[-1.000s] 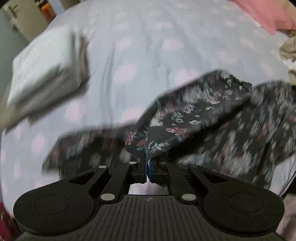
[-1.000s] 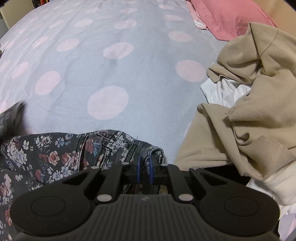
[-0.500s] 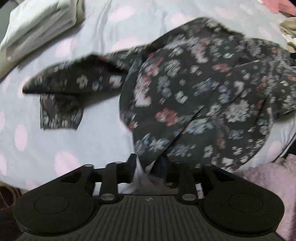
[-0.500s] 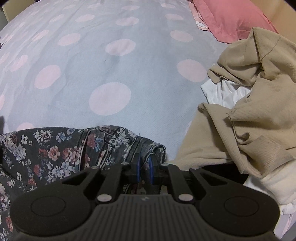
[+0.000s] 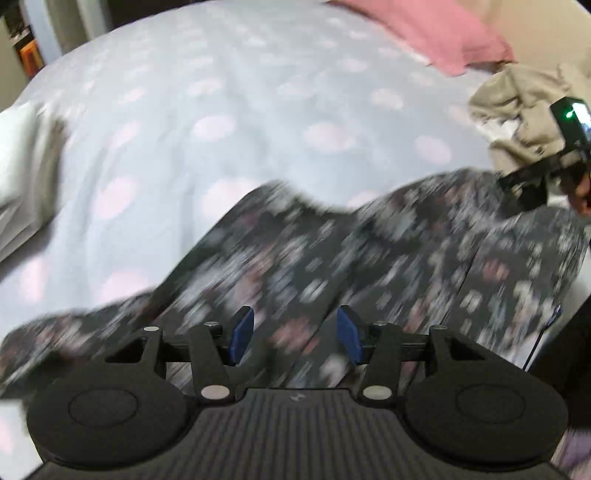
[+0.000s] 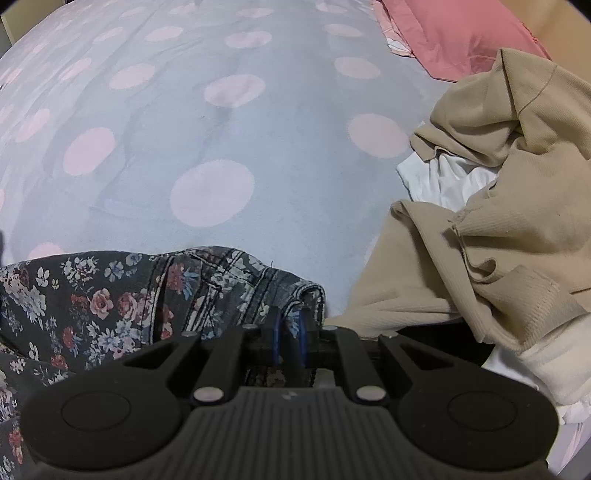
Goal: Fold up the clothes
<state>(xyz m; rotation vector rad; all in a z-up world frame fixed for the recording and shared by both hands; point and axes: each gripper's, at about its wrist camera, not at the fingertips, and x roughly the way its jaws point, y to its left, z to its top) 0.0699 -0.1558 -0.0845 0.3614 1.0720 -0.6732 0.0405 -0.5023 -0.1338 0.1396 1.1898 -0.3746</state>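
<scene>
At the far left of the left wrist view a folded pale grey-white stack of cloth point(image 5: 18, 166) lies on the light blue bedsheet with pink dots point(image 5: 258, 92), apparently set aside as finished work. Next comes the dark floral-print denim garment point(image 5: 369, 258), spread low across the near part of the bed, blurred in this view. The left gripper point(image 5: 295, 332) angles steeply down over it with its blue pads point(image 5: 242, 334) apart and opening; cloth lies beneath them, but neither pad presses on it, so this side looks released, probably to let a fold settle. Further right, the right gripper point(image 6: 290, 334) tilts down at the garment's stitched corner point(image 6: 295, 295), its jaws clenched on the denim edge, likely anchoring that end. To its right sits a crumpled beige ribbed sweatshirt point(image 6: 498, 203) over white cloth point(image 6: 450, 177), seemingly awaiting folding, with a pink pillow point(image 6: 461, 33) beyond.
</scene>
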